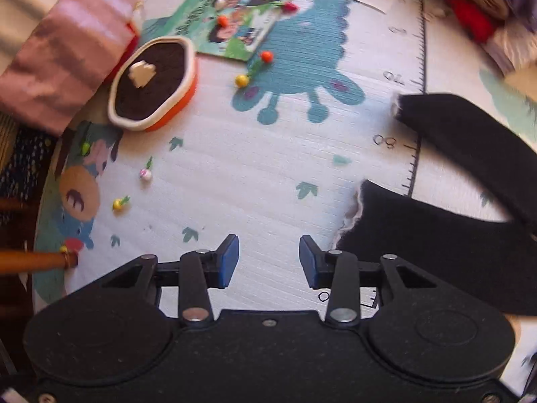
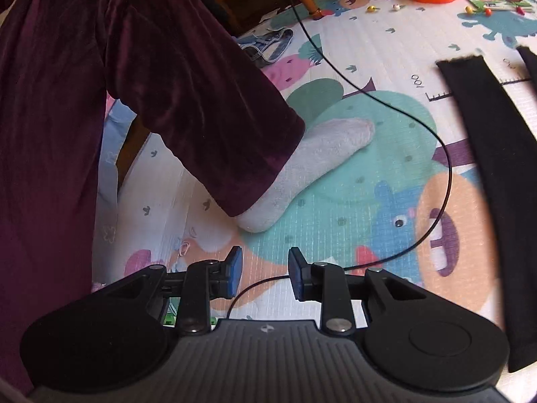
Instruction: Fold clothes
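Note:
A black garment lies on the patterned play mat (image 1: 251, 174). Two long dark parts of it show at the right of the left wrist view, one near (image 1: 453, 255) and one farther (image 1: 470, 134). My left gripper (image 1: 268, 255) points down at bare mat just left of the near part, open, with nothing between its blue pads. In the right wrist view the black garment (image 2: 486, 141) runs down the right side. My right gripper (image 2: 265, 265) hovers over the mat left of it, open and holding nothing. A thin black cable (image 2: 443, 154) passes under it.
A person's purple velvet trouser leg (image 2: 167, 84) and grey-socked foot (image 2: 319, 161) stand close ahead of my right gripper. An orange-rimmed toy tray (image 1: 152, 80), a picture book (image 1: 235, 20) and several small toy vegetables lie at the mat's far left. Folded pink striped cloth (image 1: 60, 50) and a wooden leg (image 1: 33, 262) border it.

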Available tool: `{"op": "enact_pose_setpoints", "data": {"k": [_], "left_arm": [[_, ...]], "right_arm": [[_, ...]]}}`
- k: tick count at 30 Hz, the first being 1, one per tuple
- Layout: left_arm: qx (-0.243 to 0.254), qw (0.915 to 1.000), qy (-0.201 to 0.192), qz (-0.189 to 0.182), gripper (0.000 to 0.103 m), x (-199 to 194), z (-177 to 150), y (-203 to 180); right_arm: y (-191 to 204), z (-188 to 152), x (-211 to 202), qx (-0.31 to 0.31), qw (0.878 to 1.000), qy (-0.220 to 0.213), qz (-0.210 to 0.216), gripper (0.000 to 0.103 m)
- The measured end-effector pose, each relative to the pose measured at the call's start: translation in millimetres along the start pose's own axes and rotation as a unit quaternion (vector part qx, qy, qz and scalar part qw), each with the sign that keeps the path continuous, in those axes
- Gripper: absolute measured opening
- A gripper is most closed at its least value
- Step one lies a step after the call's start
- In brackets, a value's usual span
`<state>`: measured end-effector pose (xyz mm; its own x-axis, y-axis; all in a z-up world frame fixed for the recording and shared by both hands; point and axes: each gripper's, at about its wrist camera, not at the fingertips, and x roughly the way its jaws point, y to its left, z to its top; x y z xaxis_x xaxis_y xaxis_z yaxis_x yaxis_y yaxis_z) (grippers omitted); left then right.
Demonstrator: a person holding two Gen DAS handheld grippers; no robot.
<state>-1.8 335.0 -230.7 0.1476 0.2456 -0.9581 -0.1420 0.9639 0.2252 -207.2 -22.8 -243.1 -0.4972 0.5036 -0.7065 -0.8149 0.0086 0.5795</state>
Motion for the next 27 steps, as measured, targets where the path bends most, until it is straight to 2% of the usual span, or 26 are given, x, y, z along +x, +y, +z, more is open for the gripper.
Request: {"op": "enact_pose_setpoints", "data": {"k": [2,4,7,9,12,14,16,19,20,21,25,27], "left_arm": [[0.015,0.9996,-0.009,-0.02,0.042,15.2,5.4,-8.1],[0.023,0.9996,0.002,-0.018,0.042,34.4,14.0,-18.1],[0.056,0.9975,-0.024,-0.037,0.042,50.4,27.6,-35.9],[0.033,0.9954,-0.053,-0.073,0.042,56.3,42.8,-40.1],[-0.018,0.9884,-0.074,-0.131,0.042,61.6,64.5,-41.5],[-0.022,0.9828,-0.085,-0.162,0.042,63.7,79.4,-45.7],[-0.036,0.9801,-0.092,-0.172,0.042,68.1,92.6,-46.7],[-0.076,0.9713,-0.072,-0.214,0.042,84.8,106.5,-42.8],[-0.07,0.9724,-0.066,-0.213,0.042,89.6,109.3,-45.9],[-0.064,0.9723,-0.06,-0.216,0.042,94.4,110.7,-48.7],[-0.072,0.9692,-0.035,-0.233,0.042,112.7,115.1,-55.5],[-0.077,0.9635,-0.024,-0.256,0.041,118.0,118.2,-60.1]], "right_arm": [[-6.0,-4.1,4.5,0.021,1.0,-0.003,-0.013,0.031],[-29.4,-10.7,-6.7,0.067,0.996,-0.022,-0.048,0.031],[-69.6,-21.5,-29.0,0.147,0.981,-0.055,-0.113,0.031],[-94.9,-31.1,-48.8,0.205,0.961,-0.089,-0.16,0.033],[-121.3,-48.3,-70.7,0.283,0.926,-0.131,-0.211,0.033],[-132.5,-59.1,-78.6,0.323,0.904,-0.151,-0.235,0.033],[-144.4,-68.7,-80.1,0.353,0.885,-0.164,-0.256,0.033],[-163.6,-86.8,-82.4,0.395,0.855,-0.186,-0.282,0.033],[-169.7,-92.7,-84.0,0.412,0.844,-0.195,-0.283,0.033],[-175.4,-97.9,-84.7,0.423,0.838,-0.199,-0.281,0.033],[-180.2,-97.2,-77.6,0.415,0.843,-0.189,-0.284,0.033],[-182.6,-95.2,-74.4,0.418,0.843,-0.188,-0.28,0.033]]}}
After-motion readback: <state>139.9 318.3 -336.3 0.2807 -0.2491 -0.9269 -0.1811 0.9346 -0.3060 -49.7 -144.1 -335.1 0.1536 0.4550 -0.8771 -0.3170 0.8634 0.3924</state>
